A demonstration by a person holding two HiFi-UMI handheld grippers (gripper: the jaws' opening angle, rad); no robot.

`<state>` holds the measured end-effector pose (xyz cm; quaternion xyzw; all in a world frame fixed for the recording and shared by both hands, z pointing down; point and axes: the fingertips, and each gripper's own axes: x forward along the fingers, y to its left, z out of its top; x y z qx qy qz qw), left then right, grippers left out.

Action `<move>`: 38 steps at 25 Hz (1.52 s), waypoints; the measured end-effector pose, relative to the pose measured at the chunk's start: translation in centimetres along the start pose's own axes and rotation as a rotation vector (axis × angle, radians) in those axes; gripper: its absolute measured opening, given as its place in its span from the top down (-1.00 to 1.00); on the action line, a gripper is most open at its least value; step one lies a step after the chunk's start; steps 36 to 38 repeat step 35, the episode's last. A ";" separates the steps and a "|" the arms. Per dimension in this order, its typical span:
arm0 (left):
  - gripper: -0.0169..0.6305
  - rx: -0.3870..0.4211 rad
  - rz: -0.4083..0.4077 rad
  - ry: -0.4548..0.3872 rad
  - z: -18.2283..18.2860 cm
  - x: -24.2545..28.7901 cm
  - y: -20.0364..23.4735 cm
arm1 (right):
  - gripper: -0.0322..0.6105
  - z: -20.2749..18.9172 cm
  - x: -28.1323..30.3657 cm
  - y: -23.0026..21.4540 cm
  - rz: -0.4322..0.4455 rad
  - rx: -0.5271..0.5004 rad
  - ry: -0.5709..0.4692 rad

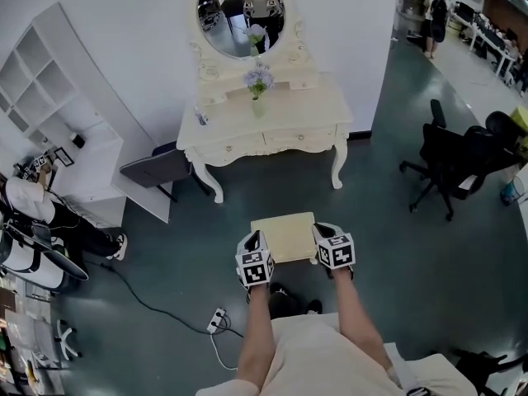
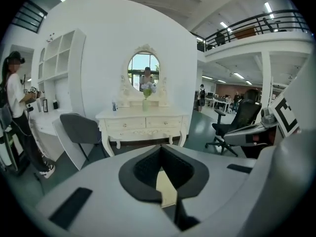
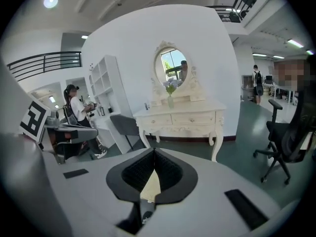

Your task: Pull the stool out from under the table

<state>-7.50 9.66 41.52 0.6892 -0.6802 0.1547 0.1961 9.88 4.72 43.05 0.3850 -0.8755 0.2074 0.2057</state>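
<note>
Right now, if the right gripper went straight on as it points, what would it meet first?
The stool, pinched in the right gripper. Past it, probably the front of the dressing table, though depth is unclear.

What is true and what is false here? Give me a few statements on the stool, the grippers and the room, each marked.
1. The stool is out in front of the table, not under it. True.
2. Only the left gripper holds the stool. False: the right gripper is shut on the opposite edge, so both hold it.
3. A vase of flowers stands on the table below an oval mirror. True.
4. In the head view, the black office chair stands left of the table. False: it stands to the right, and a grey chair is on the left.
</note>
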 end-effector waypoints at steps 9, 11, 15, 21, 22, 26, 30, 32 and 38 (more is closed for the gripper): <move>0.91 -0.069 -0.025 -0.063 -0.1 -0.5 -0.6 | 0.77 -0.2 -0.1 0.7 0.007 -0.029 -0.002; 0.91 -0.073 -0.037 -0.064 0.1 -0.5 -0.8 | 0.77 -0.1 0.0 1.0 0.009 -0.034 -0.007; 0.91 -0.108 -0.011 -0.089 0.4 -1.0 -0.2 | 0.77 0.0 0.1 1.5 0.023 -0.044 -0.005; 0.91 -0.119 -0.028 -0.085 0.1 -0.9 -0.8 | 0.77 0.2 -0.1 1.5 0.041 -0.042 -0.009; 0.91 -0.120 -0.031 -0.083 0.1 -0.8 -0.8 | 0.77 0.2 -0.2 1.5 0.043 -0.040 -0.008; 0.91 -0.118 -0.028 -0.073 -0.2 -0.8 -0.5 | 0.77 0.1 0.1 1.8 0.055 -0.040 -0.011; 0.91 -0.135 -0.040 -0.080 -0.3 -0.8 -1.4 | 0.77 0.1 -0.6 1.2 0.048 -0.040 -0.016; 0.91 -0.138 -0.038 -0.083 -0.4 -0.8 -1.1 | 0.77 0.4 -0.6 1.3 0.045 -0.039 -0.028; 0.91 -0.142 -0.015 -0.087 -0.4 -1.0 -0.2 | 0.77 0.8 -0.3 1.6 0.052 -0.037 -0.044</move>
